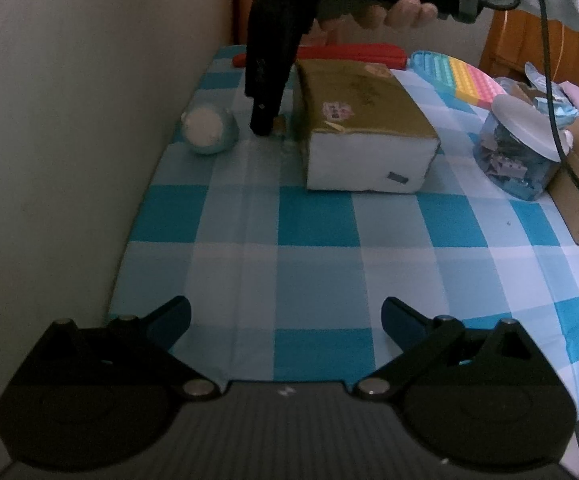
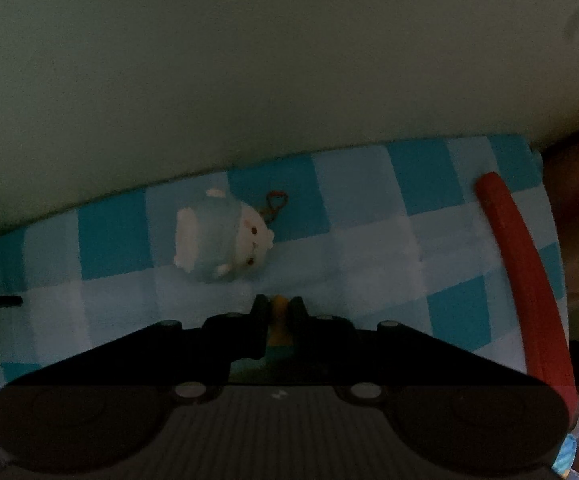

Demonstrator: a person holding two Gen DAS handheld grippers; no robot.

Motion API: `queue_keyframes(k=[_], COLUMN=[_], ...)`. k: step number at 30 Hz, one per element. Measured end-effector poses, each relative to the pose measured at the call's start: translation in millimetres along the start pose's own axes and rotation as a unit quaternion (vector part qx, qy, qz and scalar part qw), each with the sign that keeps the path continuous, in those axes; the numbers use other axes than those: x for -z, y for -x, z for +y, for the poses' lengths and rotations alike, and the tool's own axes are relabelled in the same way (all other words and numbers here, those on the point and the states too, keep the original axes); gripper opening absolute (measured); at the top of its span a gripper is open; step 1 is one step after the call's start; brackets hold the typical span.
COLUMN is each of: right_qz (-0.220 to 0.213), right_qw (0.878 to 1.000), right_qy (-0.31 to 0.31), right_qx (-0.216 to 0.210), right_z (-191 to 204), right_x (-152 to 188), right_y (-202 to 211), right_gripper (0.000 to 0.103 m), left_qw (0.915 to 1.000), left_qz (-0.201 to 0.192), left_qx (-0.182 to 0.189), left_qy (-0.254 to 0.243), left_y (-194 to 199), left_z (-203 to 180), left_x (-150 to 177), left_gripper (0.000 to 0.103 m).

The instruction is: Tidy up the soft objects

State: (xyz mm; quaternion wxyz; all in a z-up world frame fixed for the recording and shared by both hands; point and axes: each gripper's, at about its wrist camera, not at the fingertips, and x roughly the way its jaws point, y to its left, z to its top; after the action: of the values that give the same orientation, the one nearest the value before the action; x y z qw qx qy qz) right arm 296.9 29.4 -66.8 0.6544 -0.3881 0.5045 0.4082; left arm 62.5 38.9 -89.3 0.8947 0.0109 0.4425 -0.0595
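Right gripper (image 2: 278, 307) pinches a small yellow object (image 2: 279, 316) — plush toy (image 2: 219, 236) just beyond; left gripper (image 1: 285, 316) gapes wide — empty.

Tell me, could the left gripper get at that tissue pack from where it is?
Probably yes: the left gripper is open, and only bare checked tablecloth lies between it and the tissue pack.

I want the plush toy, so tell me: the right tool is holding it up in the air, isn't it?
No. The right tool is shut on a small yellow thing; the plush toy lies free on the cloth, as the right wrist view shows.
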Motion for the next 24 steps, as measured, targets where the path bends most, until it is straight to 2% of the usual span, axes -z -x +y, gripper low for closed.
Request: queue_keyframes(k=[8, 13, 19, 24], right_qz=[-0.031, -0.054, -0.086, -0.102], right_qw=[1.0, 0.998, 0.996, 0.994], right_qy=[0.003, 0.005, -0.01, -0.039], right_qx=[0.004, 0.008, 0.014, 0.014], right_z=[23, 41, 54, 62], right_x=[11, 28, 62, 108], right_y=[34, 66, 102, 125], right_gripper=[0.014, 0.014, 0.014, 0.014], left_qw=[1.0, 0.9993, 0.9973, 0.9956], left_qz=[-0.006, -0.027, -0.052, -0.071], left_qx=[-0.004, -0.023, -0.051, -0.06], left_qy=[-0.003, -0.009, -0.004, 0.004], left_y=[5, 16, 31, 40], left_z=[-3, -5, -1, 0], left_x=[-1, -3, -9, -15], left_gripper=[0.101, 0.101, 0.101, 0.098])
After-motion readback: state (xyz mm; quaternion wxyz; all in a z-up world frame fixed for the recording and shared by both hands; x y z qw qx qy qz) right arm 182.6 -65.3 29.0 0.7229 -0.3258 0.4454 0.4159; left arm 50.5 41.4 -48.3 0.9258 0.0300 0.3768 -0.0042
